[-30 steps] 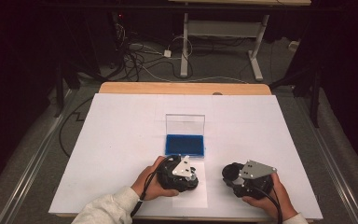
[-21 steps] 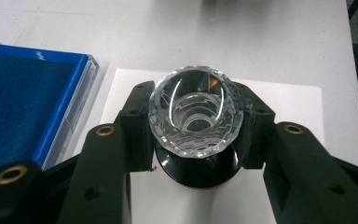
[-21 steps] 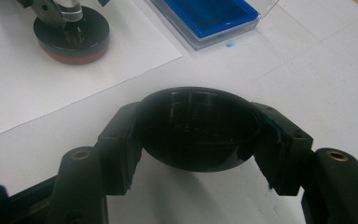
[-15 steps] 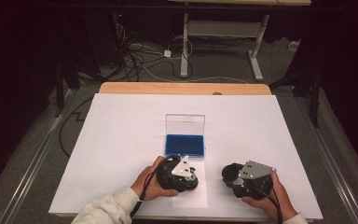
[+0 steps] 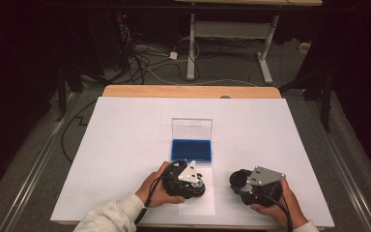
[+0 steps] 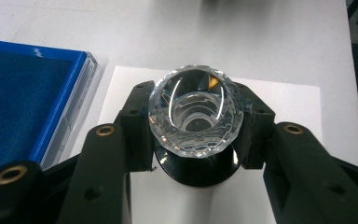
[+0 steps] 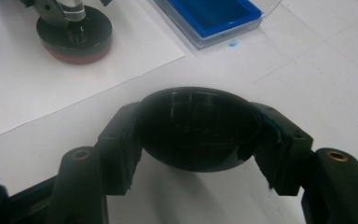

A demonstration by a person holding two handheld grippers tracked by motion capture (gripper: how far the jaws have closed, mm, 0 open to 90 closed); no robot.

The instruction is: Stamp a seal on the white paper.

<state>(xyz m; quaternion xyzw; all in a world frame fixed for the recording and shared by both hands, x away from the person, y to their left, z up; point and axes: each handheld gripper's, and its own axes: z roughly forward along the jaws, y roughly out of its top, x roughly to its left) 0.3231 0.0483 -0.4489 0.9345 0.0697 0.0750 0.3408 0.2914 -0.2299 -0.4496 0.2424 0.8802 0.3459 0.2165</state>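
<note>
Nothing has moved since a second ago: both hands and both claws sit just where they were. My left claw (image 6: 196,140) is squeezed shut on a clear glass stamp handle (image 6: 196,114), with the stamp's black round base (image 6: 198,170) right under the jaws, resting on a small sheet of paper (image 6: 289,102). My right claw (image 7: 198,140) is squeezed shut on a black round cap (image 7: 198,135), which sits between its jaws just above the white table cover (image 7: 335,84). The blue ink pad (image 5: 192,150) lies just ahead of the left claw with its clear lid (image 5: 192,128) standing up, and it is up and to the side from the right claw. I think the cap is already off and the stamp is pressed onto the paper, so the stamping step looks like it is happening now. What is left, I guess, is lifting the stamp, putting the cap back on, and shutting the lid. Past the white cover there is a wooden table edge (image 5: 188,91), then a dark room with cables (image 5: 145,63) on the floor and a white desk frame (image 5: 229,29).
</note>
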